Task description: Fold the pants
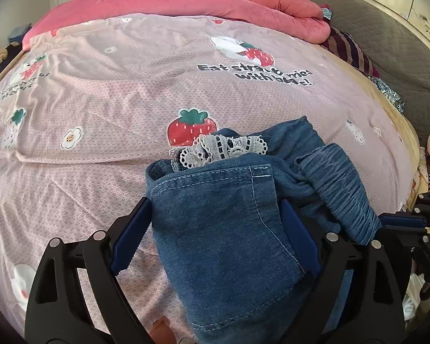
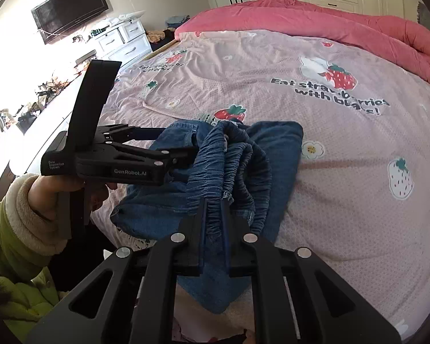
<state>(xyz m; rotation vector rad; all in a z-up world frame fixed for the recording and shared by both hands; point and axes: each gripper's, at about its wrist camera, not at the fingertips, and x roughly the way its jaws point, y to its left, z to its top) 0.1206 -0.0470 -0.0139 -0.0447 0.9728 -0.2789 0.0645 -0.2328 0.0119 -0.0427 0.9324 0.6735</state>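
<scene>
- here the right gripper (image 2: 214,215) has its two fingers pressed nearly together, pinching the gathered elastic waistband (image 2: 235,154) of the denim pants (image 2: 275,143).
- the left gripper (image 1: 215,215) stands spread wide, with a thick fold of the pants (image 1: 223,229) filling the gap; both blue pads lie along the denim, but whether they press on it is hard to tell.
- the pants lie bunched on the bed near its front edge, partly lifted; a strip of white lace trim (image 1: 218,149) pokes out of the folds.
- from the right wrist view, the left gripper (image 2: 183,152) reads "genrobot.ai" on its side, and a smaller label reads "data acquisition system".
- a hand (image 2: 63,189) in a cream cuff and green sleeve (image 2: 11,243) holds it; the fingertips are buried in denim there.
- the pink bedsheet (image 1: 129,91) is printed "eat strawberries with bears!"; two such prints show, the far one too distorted to read fully.
- in the left wrist view, one whole red strawberry print (image 1: 192,129) shows beside the lace.
- one rolled pink quilt (image 1: 215,3) lies across the far side.
- one dark screen (image 2: 71,8) hangs on the wall above white drawers (image 2: 123,40); the clutter below is washed out by glare.
</scene>
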